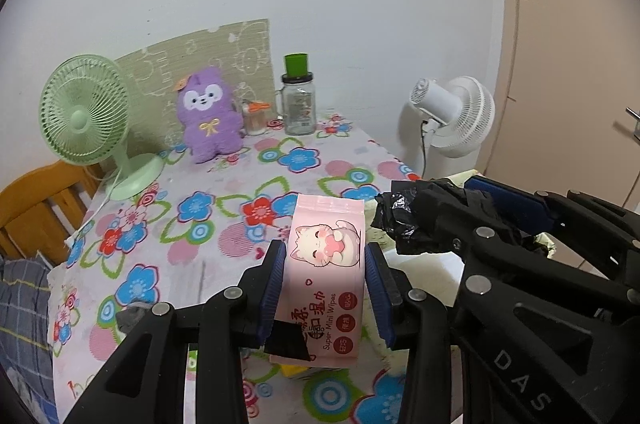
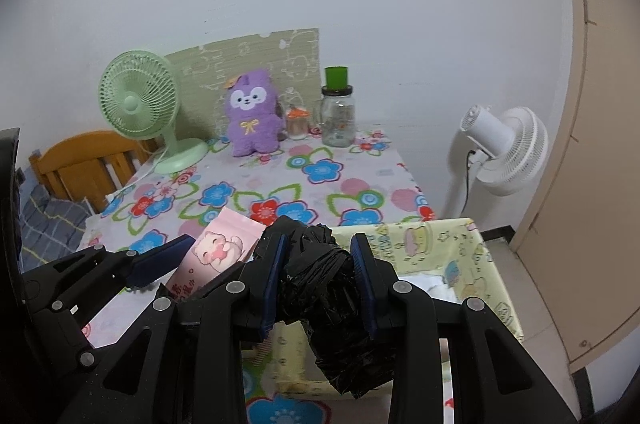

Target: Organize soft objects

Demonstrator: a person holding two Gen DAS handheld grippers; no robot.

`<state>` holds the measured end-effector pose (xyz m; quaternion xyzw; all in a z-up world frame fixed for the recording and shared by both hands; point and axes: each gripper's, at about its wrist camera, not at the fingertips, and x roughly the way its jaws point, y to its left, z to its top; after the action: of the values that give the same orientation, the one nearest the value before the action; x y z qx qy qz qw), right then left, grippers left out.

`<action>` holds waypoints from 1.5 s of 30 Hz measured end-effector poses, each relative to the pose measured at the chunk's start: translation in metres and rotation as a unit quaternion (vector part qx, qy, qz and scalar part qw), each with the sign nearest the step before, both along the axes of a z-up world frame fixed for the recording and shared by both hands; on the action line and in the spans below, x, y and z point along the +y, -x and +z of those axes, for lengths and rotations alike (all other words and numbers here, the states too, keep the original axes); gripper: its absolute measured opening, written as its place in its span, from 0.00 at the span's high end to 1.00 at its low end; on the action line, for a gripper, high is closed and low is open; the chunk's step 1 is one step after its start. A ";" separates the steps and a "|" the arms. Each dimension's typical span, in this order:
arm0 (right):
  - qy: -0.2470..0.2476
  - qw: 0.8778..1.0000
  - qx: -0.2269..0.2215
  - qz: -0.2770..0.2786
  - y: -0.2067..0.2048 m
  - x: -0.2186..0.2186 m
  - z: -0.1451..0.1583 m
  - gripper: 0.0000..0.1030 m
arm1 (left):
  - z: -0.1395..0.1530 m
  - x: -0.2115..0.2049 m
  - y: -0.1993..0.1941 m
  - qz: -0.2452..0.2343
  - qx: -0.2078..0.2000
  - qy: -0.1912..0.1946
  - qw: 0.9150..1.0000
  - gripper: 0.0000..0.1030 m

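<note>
My left gripper (image 1: pixel 326 252) is shut on a pink pack of mini wipes (image 1: pixel 326 288) with a cat printed on it, held above the flowered tablecloth (image 1: pixel 224 208). Close on its right, my right gripper (image 2: pixel 320 248) is shut on a crumpled black plastic bag (image 2: pixel 324 288), whose lower part hangs down below the fingers. Under and behind the bag stands a pale yellow fabric box (image 2: pixel 472 264) with something white inside. In the right wrist view the wipes pack (image 2: pixel 218 248) and left gripper (image 2: pixel 196 264) show at the left. A purple plush toy (image 1: pixel 208 116) sits at the table's far side.
A green desk fan (image 1: pixel 86 116) stands at the far left of the table, and a glass jar with a green lid (image 1: pixel 298 104) and a small orange-topped jar (image 1: pixel 256 118) are beside the plush. A white floor fan (image 1: pixel 452 116) stands past the right edge; a wooden chair (image 1: pixel 36 208) is at the left.
</note>
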<state>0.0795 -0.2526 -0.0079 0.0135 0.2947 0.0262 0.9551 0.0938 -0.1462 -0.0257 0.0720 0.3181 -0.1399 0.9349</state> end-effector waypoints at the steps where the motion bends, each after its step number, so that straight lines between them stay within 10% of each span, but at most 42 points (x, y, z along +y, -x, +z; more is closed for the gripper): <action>1: 0.000 1.000 -0.001 -0.003 0.001 -0.002 0.000 0.65 | 0.000 -0.005 -0.001 -0.004 0.000 -0.001 1.000 0.60; 31: 0.000 0.997 0.018 -0.075 -0.031 -0.075 -0.026 0.64 | -0.023 -0.085 -0.036 -0.076 0.036 0.004 0.996 0.59; 39: -0.012 0.997 0.029 -0.073 -0.040 -0.080 -0.038 0.63 | -0.032 -0.092 -0.044 -0.068 0.039 -0.006 0.997 0.25; 45: -0.007 0.997 0.039 -0.072 -0.047 -0.076 -0.044 0.40 | -0.036 -0.088 -0.048 -0.061 0.039 -0.013 0.997 0.17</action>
<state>0.1268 -0.3282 -0.0519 0.0427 0.3299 -0.0413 0.9421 0.1417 -0.2345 -0.0617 0.0983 0.3512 -0.1948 0.9105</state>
